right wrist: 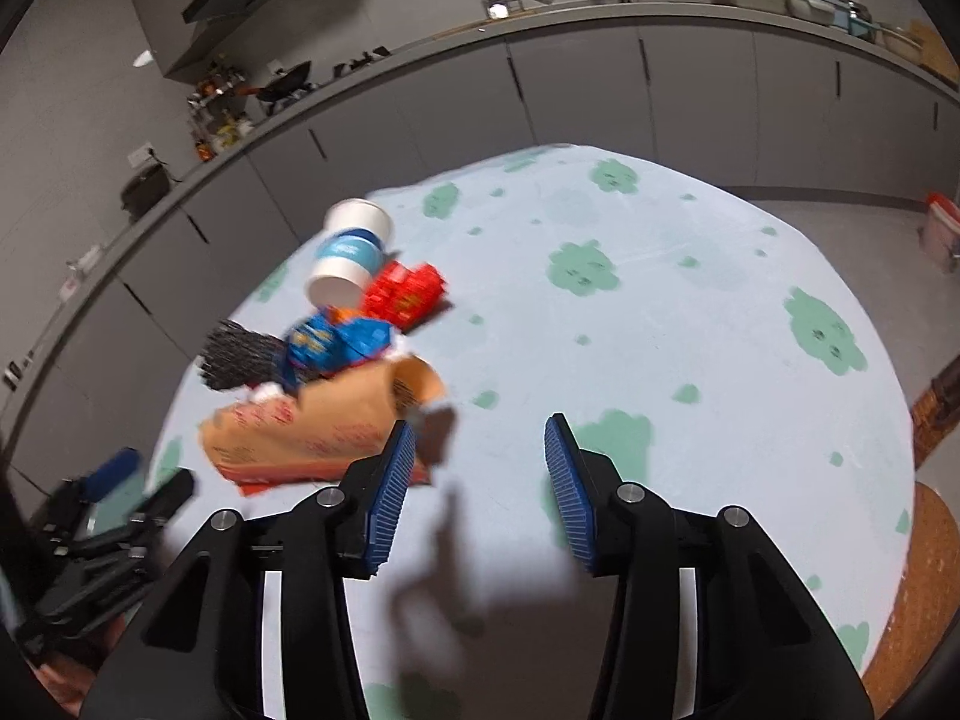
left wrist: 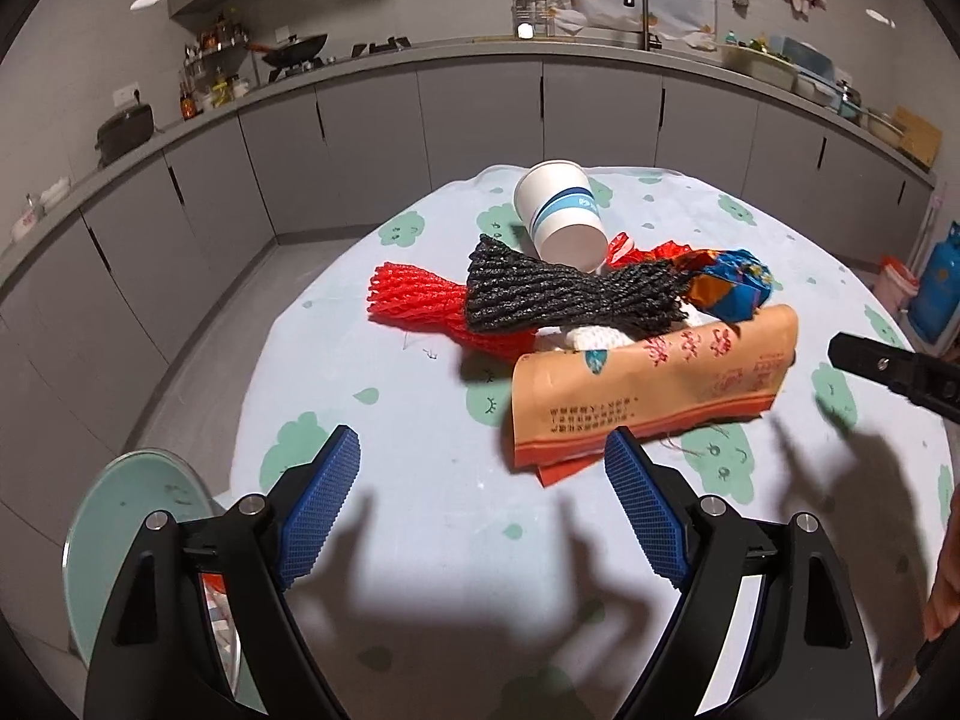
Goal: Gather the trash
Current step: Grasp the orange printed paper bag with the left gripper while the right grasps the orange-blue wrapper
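A heap of trash lies on the round table's cloud-print cloth (left wrist: 420, 516). It holds a tipped white paper cup (left wrist: 561, 213) with a blue band, a red foam net (left wrist: 420, 300), a black foam net (left wrist: 564, 294), a blue snack wrapper (left wrist: 735, 288) and an orange-brown paper bag (left wrist: 648, 384). My left gripper (left wrist: 480, 465) is open just short of the bag, with nothing between its blue pads. In the right wrist view, blurred, the cup (right wrist: 351, 264), the wrapper (right wrist: 336, 342) and the bag (right wrist: 324, 426) lie left of my right gripper (right wrist: 480, 450), whose jaws stand apart and empty.
A glass-topped stool (left wrist: 132, 498) stands below the table's left edge. Grey kitchen cabinets (left wrist: 480, 114) and a counter with a sink and cookware curve behind the table. A blue gas cylinder (left wrist: 942, 276) stands at the far right. The other gripper's black finger (left wrist: 888, 369) reaches in from the right.
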Demonstrator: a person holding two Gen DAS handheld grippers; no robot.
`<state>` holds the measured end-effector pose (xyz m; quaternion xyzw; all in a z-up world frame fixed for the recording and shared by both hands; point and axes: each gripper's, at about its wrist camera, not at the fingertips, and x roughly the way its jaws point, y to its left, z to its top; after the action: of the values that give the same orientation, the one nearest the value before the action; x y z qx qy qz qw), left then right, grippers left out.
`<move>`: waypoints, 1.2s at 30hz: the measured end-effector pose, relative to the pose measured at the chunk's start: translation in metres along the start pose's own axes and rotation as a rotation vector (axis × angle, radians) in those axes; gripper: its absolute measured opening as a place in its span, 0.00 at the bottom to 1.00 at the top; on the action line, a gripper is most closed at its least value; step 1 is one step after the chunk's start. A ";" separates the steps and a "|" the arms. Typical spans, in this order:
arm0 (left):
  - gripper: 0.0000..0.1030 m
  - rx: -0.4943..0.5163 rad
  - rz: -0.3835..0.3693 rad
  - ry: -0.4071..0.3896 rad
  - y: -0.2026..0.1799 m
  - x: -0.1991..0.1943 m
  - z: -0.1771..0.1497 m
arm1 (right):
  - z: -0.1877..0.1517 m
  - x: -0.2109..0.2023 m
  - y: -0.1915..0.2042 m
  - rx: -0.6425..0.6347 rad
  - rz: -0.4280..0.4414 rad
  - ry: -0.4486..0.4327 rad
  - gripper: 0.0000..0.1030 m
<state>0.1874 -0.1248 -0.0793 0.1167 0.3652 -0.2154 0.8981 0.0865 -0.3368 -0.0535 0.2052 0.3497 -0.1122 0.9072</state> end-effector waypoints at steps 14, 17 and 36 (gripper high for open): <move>0.80 -0.005 -0.028 0.024 -0.003 0.014 0.000 | 0.040 0.056 0.061 -0.129 0.043 0.054 0.31; 0.80 -0.008 -0.040 0.023 -0.004 0.017 0.003 | 0.039 0.060 0.052 -0.091 0.070 0.073 0.23; 0.32 0.017 -0.183 0.055 -0.033 0.033 0.007 | 0.010 0.050 -0.013 0.012 -0.006 0.060 0.22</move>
<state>0.1973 -0.1668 -0.0997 0.0965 0.3967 -0.2965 0.8633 0.1244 -0.3560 -0.0843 0.2127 0.3766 -0.1106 0.8948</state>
